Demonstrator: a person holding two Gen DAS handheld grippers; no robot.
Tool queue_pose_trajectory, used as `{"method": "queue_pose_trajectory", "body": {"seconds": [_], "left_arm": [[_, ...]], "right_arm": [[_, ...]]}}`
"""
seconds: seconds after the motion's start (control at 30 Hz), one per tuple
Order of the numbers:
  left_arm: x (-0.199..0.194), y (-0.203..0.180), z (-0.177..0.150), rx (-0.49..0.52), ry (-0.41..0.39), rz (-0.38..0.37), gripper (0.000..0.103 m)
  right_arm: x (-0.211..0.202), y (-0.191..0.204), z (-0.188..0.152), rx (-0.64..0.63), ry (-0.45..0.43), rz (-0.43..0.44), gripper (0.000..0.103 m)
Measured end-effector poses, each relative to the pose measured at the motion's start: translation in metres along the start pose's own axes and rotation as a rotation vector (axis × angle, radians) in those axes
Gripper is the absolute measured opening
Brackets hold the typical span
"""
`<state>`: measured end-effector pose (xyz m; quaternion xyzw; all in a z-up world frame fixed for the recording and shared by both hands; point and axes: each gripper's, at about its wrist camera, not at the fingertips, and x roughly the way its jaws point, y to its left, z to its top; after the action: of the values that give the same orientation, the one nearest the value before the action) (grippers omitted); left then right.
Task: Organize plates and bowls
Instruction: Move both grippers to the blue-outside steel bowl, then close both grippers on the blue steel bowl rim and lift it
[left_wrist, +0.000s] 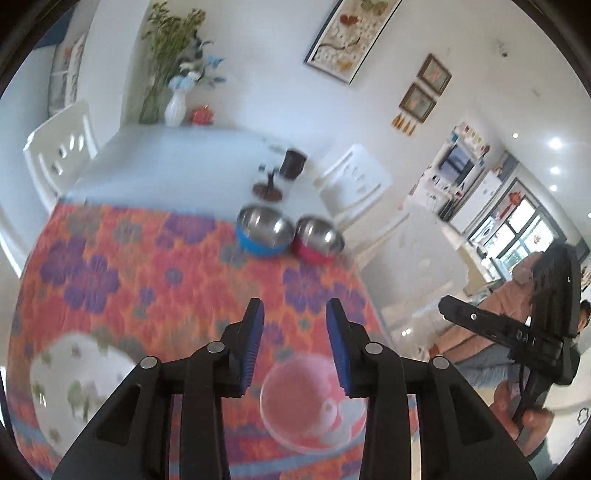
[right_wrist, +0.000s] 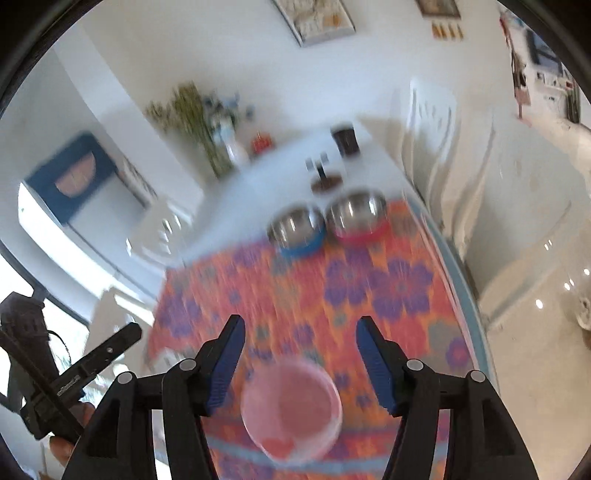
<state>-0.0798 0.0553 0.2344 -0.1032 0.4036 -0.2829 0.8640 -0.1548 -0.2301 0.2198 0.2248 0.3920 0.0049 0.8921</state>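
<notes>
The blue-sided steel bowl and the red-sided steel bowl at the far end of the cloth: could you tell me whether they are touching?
Cannot tell. In both wrist views the blue-sided steel bowl and red-sided steel bowl sit rim to rim, but motion blur hides any gap.

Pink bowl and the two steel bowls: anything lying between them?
Nothing: only bare floral cloth lies between the pink bowl and the steel bowls, blue and red. Both wrist views show it, though blurred.

Home dining room, floral tablecloth (left_wrist: 147, 266), white chairs (left_wrist: 62, 147), framed pictures (left_wrist: 351, 33), flower vase (left_wrist: 175, 107)
</notes>
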Motion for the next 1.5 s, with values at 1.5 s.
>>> {"method": "queue_pose_trajectory", "body": {"seconds": [1.5], "left_arm": [[0.353,0.116,0.114,-0.167,0.399,-0.145,0.020]], "right_arm": [[0.349,-0.040,0.086,0.145,0.364,-0.008,0.036]]}}
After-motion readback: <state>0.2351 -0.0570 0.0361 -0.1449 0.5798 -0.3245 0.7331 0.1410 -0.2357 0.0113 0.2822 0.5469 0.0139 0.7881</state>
